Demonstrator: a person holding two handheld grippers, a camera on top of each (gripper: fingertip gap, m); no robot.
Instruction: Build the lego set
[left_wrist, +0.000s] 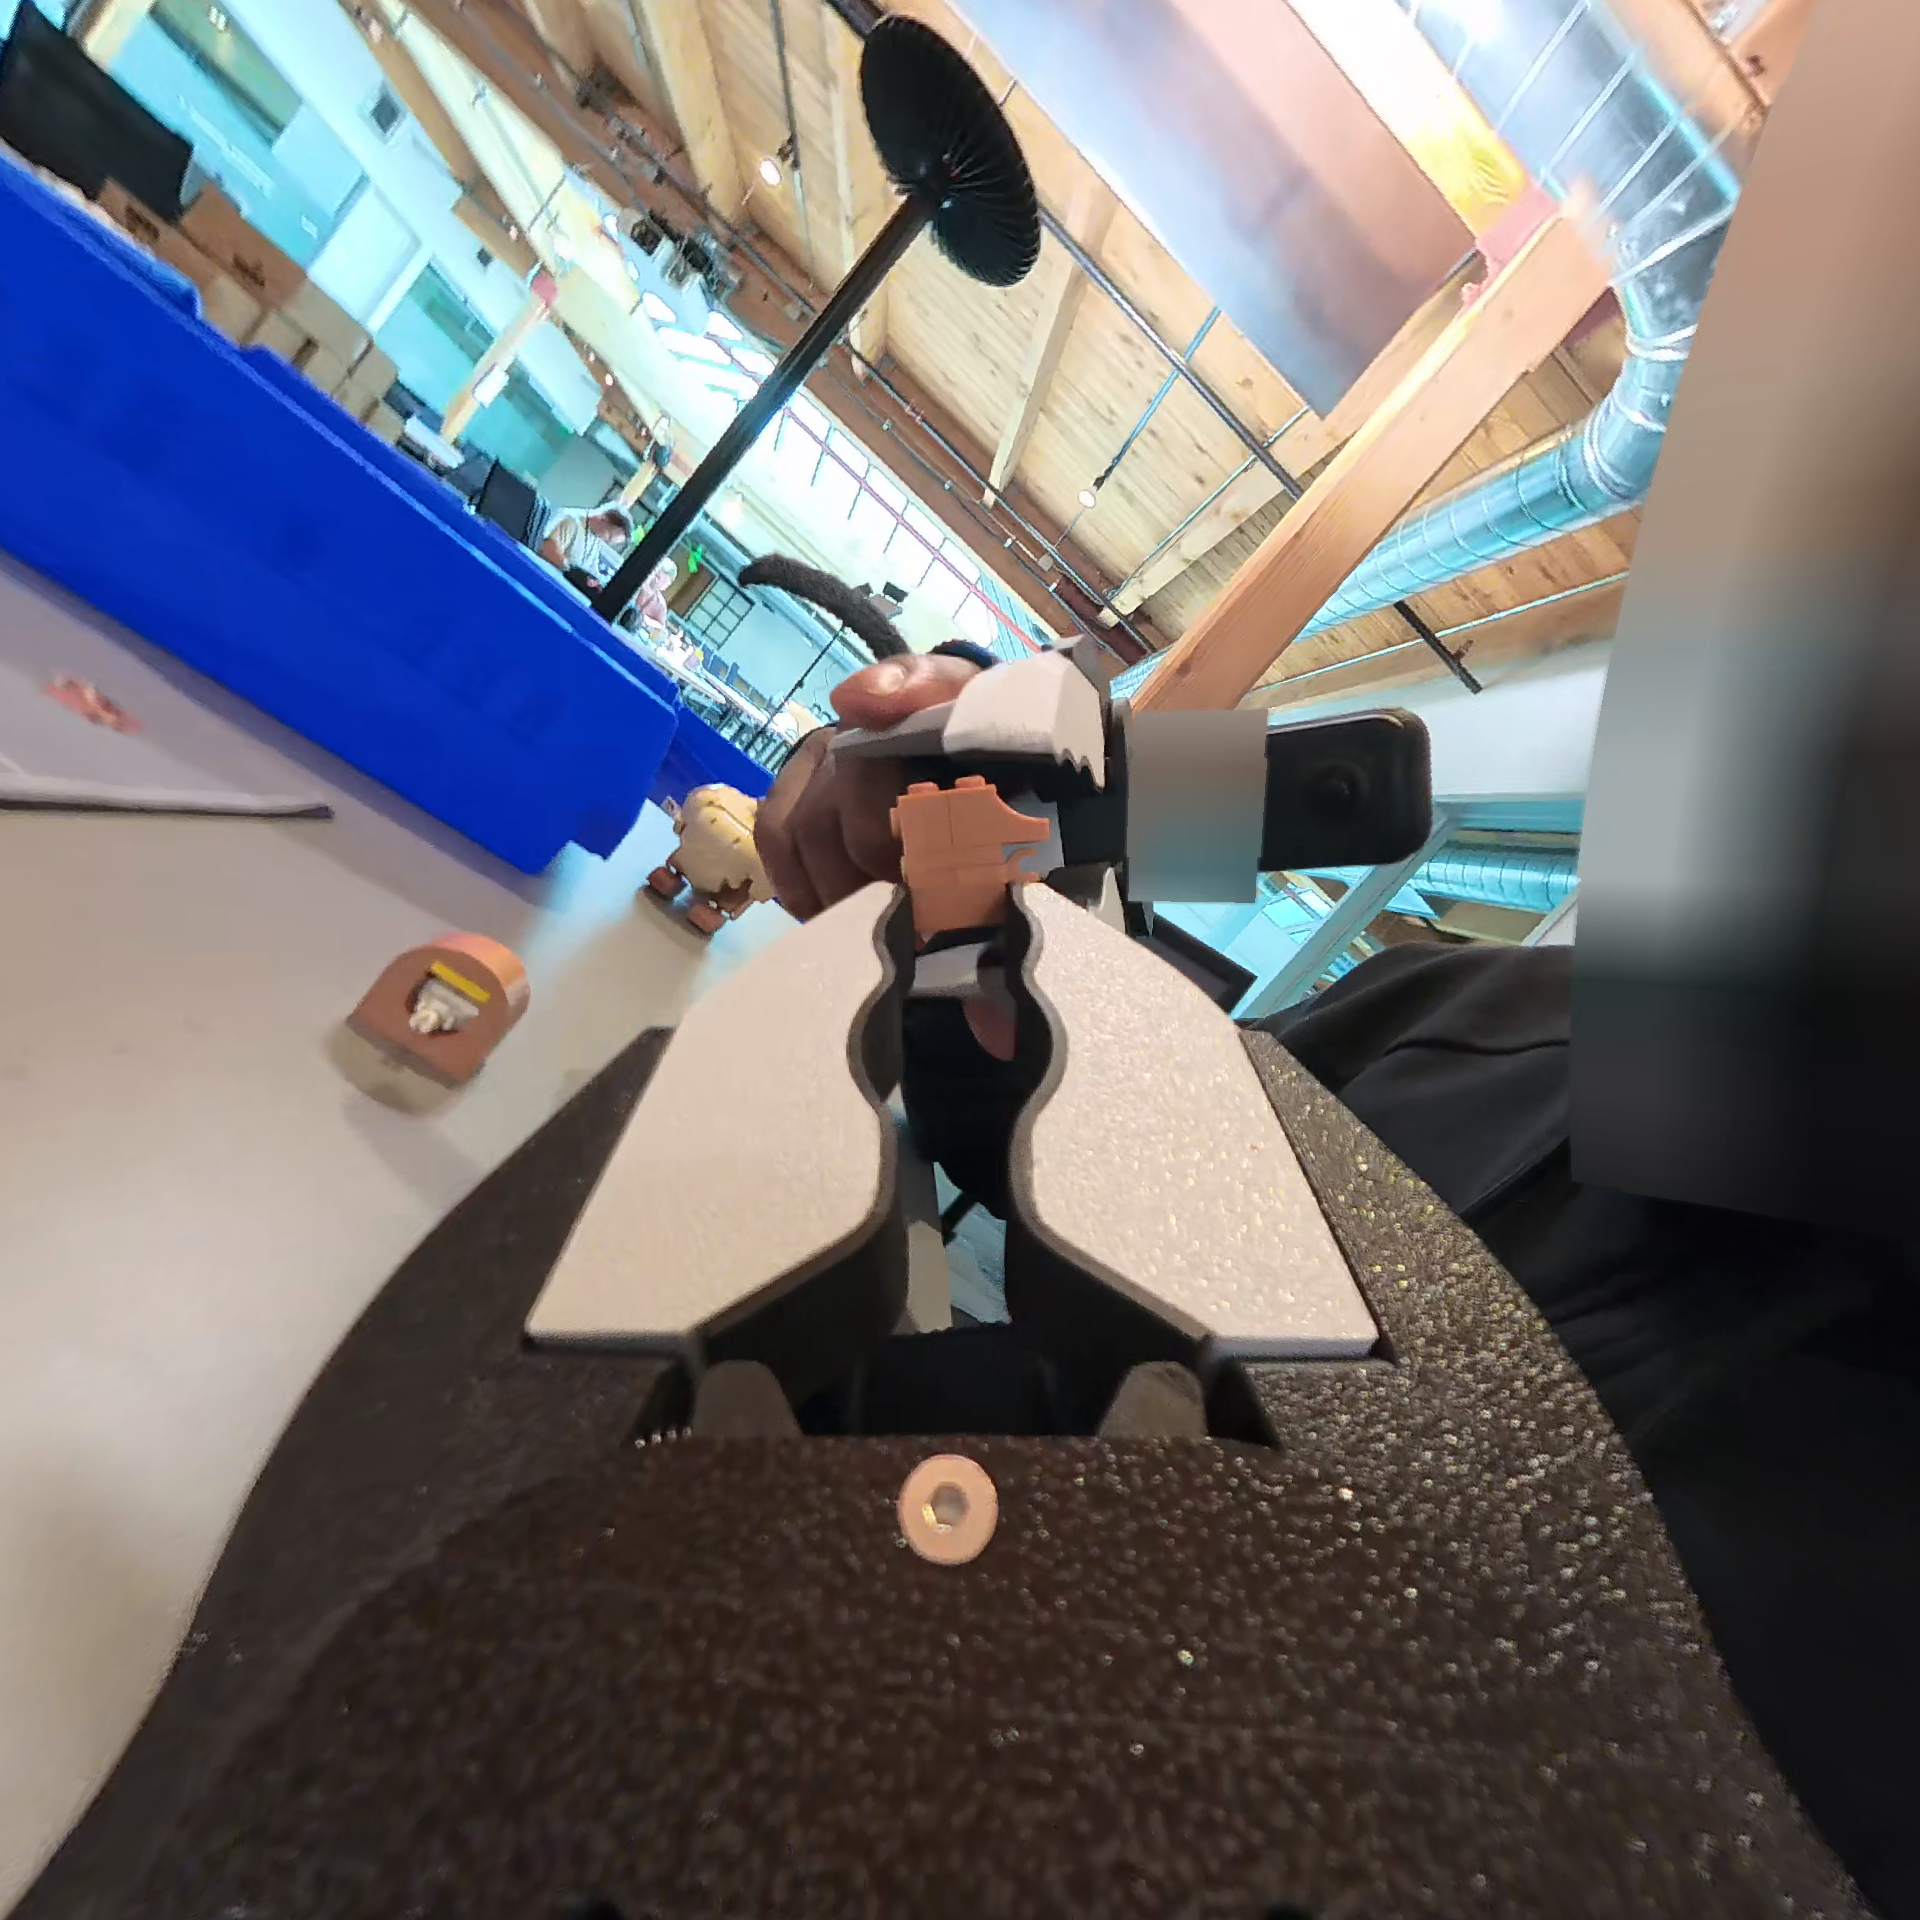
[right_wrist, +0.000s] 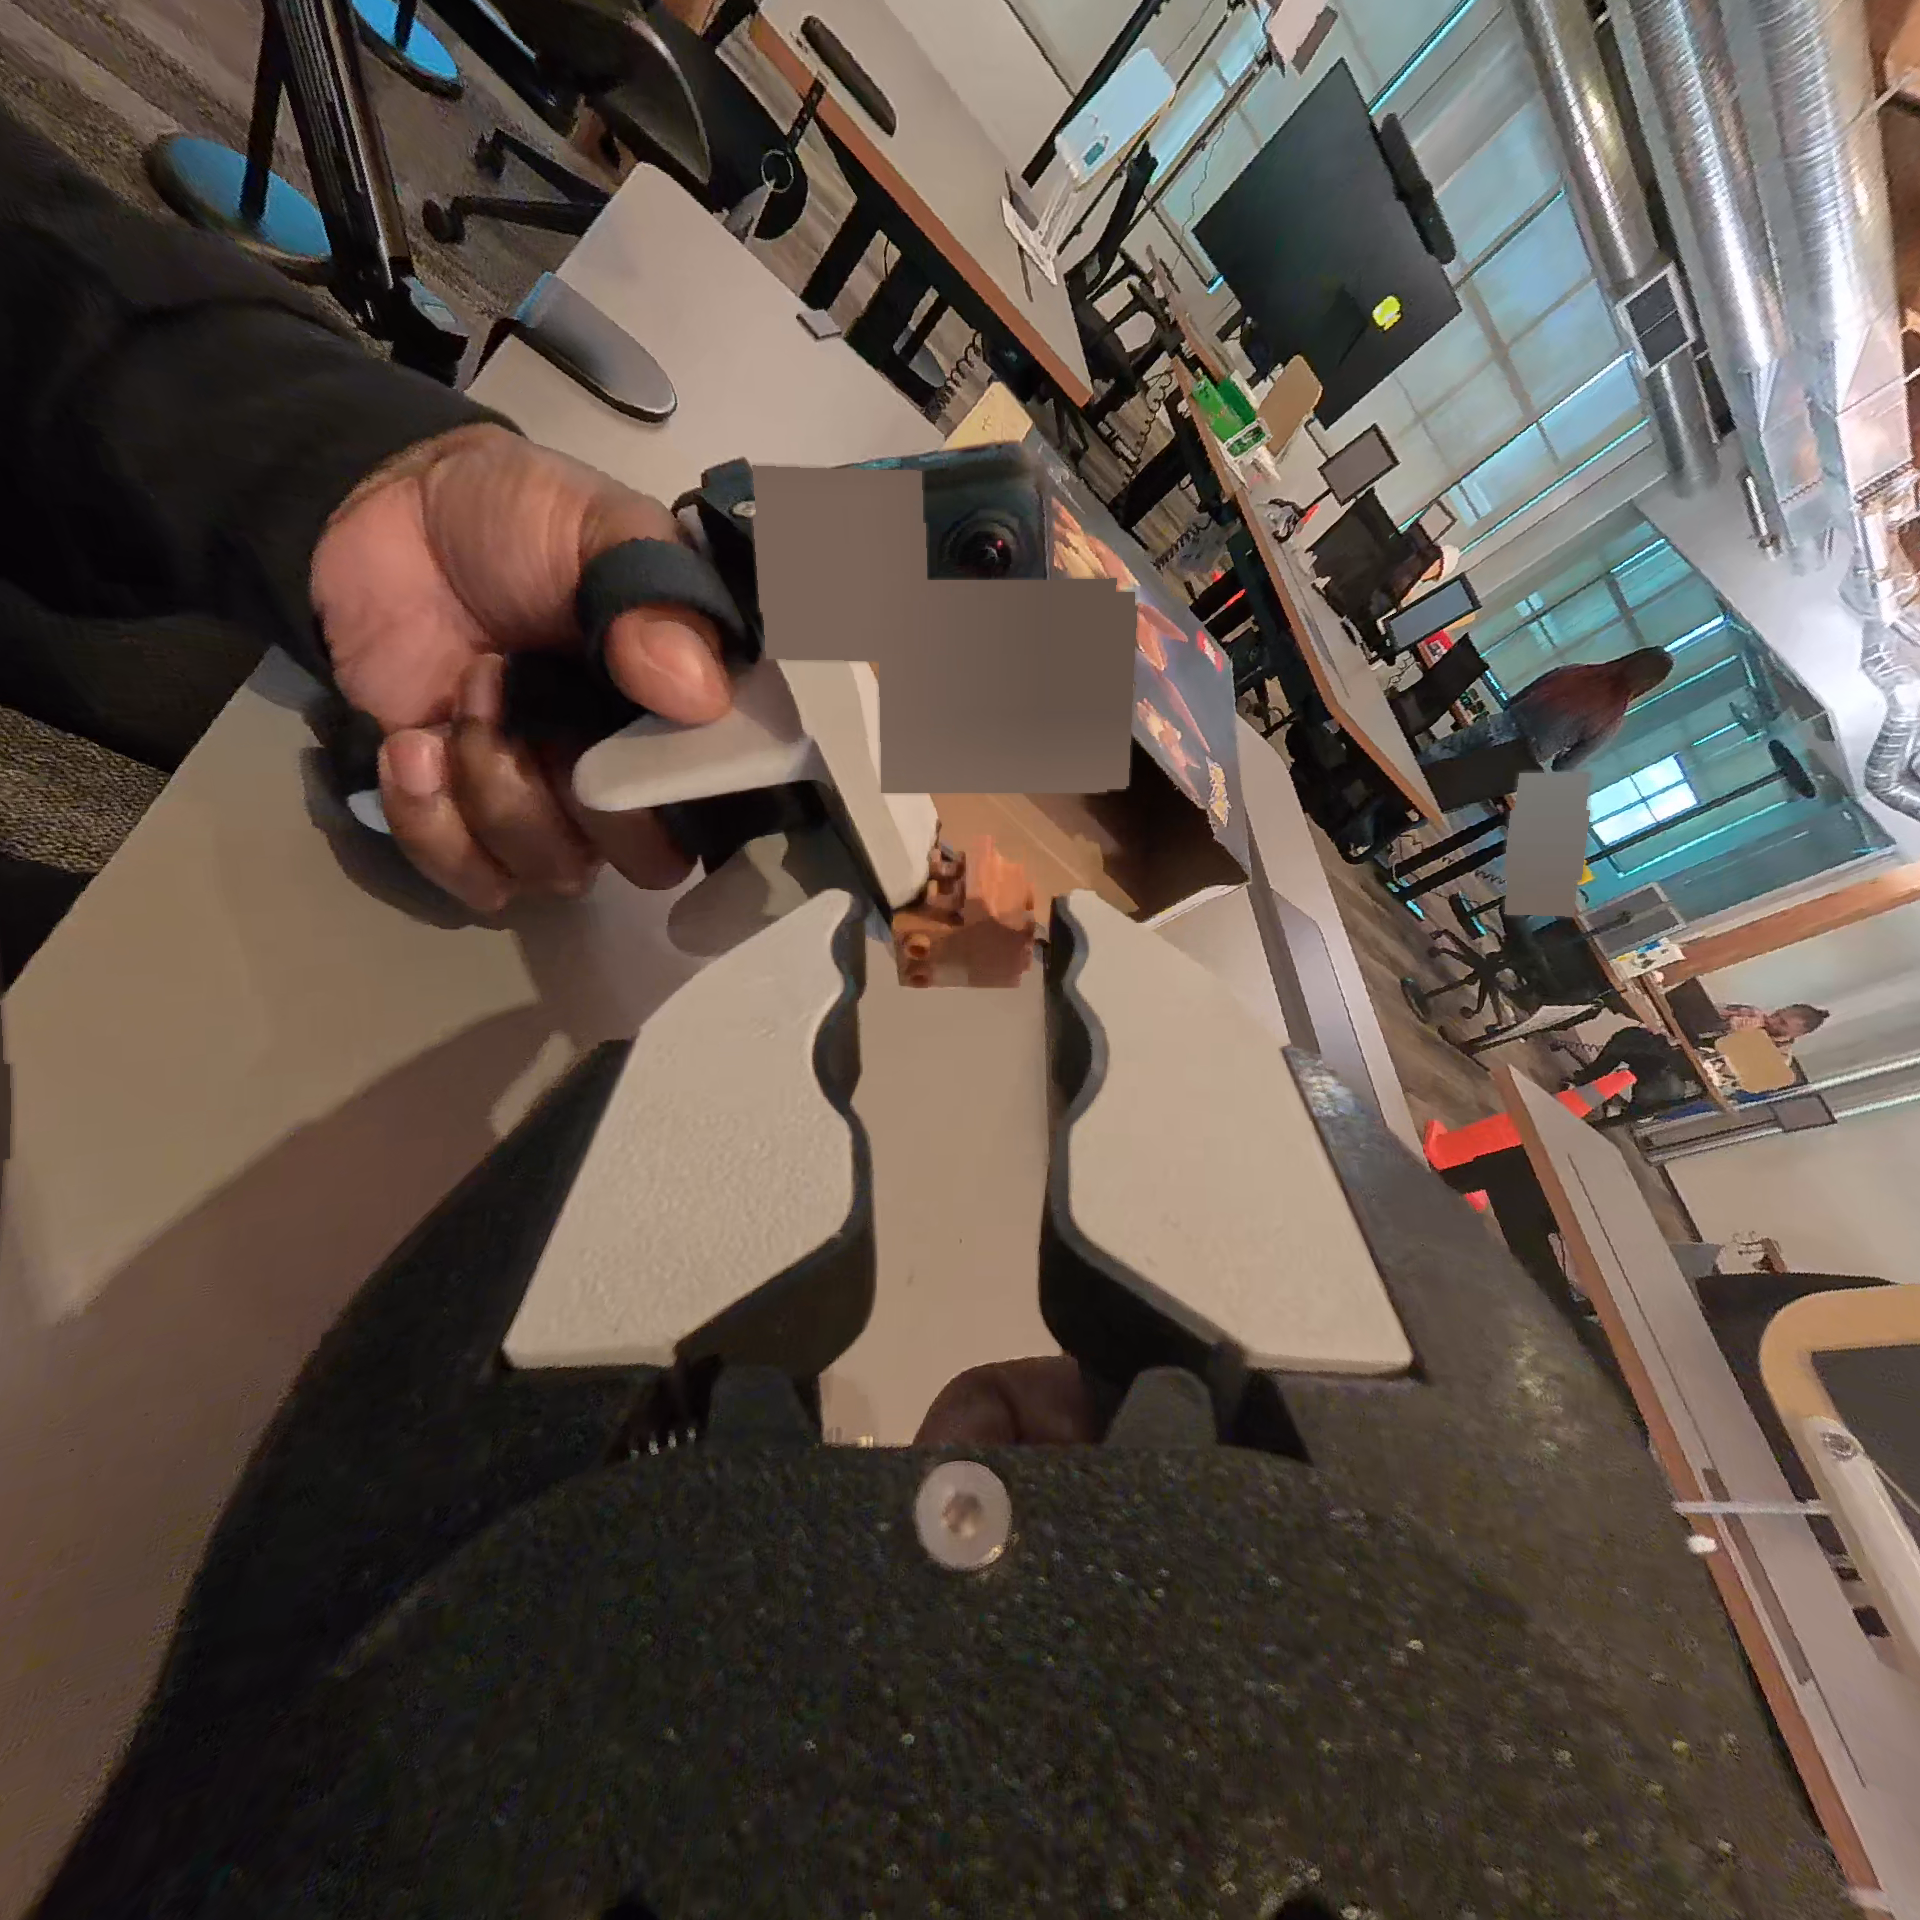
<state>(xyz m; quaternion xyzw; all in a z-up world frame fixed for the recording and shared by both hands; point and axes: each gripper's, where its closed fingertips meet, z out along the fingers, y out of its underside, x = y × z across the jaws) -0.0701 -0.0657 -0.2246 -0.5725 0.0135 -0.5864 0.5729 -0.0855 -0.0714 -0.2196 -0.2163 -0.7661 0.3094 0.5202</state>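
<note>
My left gripper is shut on a small orange-brown brick assembly, which sticks out past its fingertips, above the grey table. The right gripper's fingers reach in from the far side, one above and one below the assembly. In the right wrist view the assembly stands between the tips of my right gripper. Its pads stand a little off the assembly, so it is open. The left gripper's finger comes in from the left onto the assembly. A hand holds that gripper.
A blue bin stands along the table's far side. A brown arched brick build and a cream and brown brick figure sit on the table. An open box with a dark printed lid stands behind the assembly. Both grippers' tips are close together, under 4 cm apart.
</note>
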